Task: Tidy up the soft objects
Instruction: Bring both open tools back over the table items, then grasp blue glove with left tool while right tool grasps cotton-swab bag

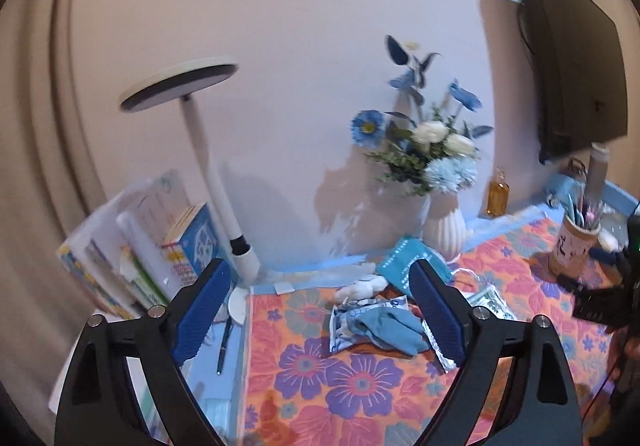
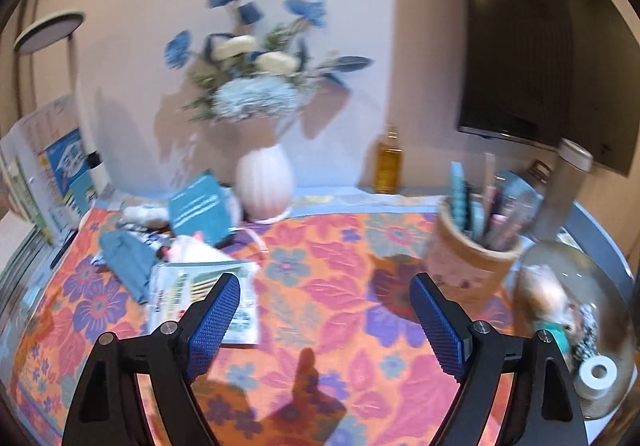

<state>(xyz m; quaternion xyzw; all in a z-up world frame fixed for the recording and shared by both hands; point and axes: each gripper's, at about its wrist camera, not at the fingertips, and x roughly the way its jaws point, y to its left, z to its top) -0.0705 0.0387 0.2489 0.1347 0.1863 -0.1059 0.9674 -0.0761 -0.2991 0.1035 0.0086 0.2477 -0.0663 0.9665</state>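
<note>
A crumpled blue-grey cloth (image 1: 384, 328) lies on the floral mat (image 1: 340, 378) among printed packets (image 1: 344, 326). Behind them sit a small white plush (image 1: 360, 288) and a teal packet (image 1: 404, 260). My left gripper (image 1: 320, 270) hangs open over the mat, and the pile shows between its blue pads without touching them. In the right wrist view the same cloth (image 2: 128, 258), a white soft item (image 2: 192, 246) and a printed packet (image 2: 200, 286) lie at the left. My right gripper (image 2: 325, 280) is open above bare mat (image 2: 320, 310), with nothing between its fingers.
A white vase of flowers (image 2: 264, 182), an amber bottle (image 2: 387, 162), a pen cup (image 2: 468, 262) and a flask (image 2: 568, 186) stand along the wall. A glass bowl (image 2: 600, 286) at the right holds soft items. Books (image 1: 152, 246) and a lamp (image 1: 216, 186) stand left; a dark screen (image 2: 520, 26) hangs above.
</note>
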